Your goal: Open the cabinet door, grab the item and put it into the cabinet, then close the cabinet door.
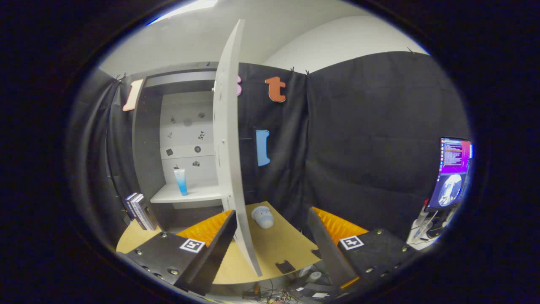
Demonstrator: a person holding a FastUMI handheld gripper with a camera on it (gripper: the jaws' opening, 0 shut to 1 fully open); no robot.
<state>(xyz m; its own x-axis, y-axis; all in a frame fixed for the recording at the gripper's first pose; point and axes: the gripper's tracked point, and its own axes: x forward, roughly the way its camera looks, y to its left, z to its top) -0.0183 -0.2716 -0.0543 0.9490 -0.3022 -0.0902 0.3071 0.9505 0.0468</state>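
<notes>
The grey cabinet [147,139] stands at the back left with its door [228,126] swung wide open, edge-on toward me. A blue-and-white tube [181,181] stands upright on the cabinet's white shelf [190,195]. My gripper [272,213] is open with nothing held. The door's lower edge runs down between the fingers, close against the left finger [211,230] and well apart from the right finger [333,228]. A pale blue rounded object [262,216] lies on the wooden table [278,249] just beyond the fingertips, right of the door.
Books [139,211] stand upright on the table's left corner beside the cabinet. A small black flat piece [284,267] lies near the table's front edge. A lit monitor [453,169] and cables sit far right, with black cloth walls behind.
</notes>
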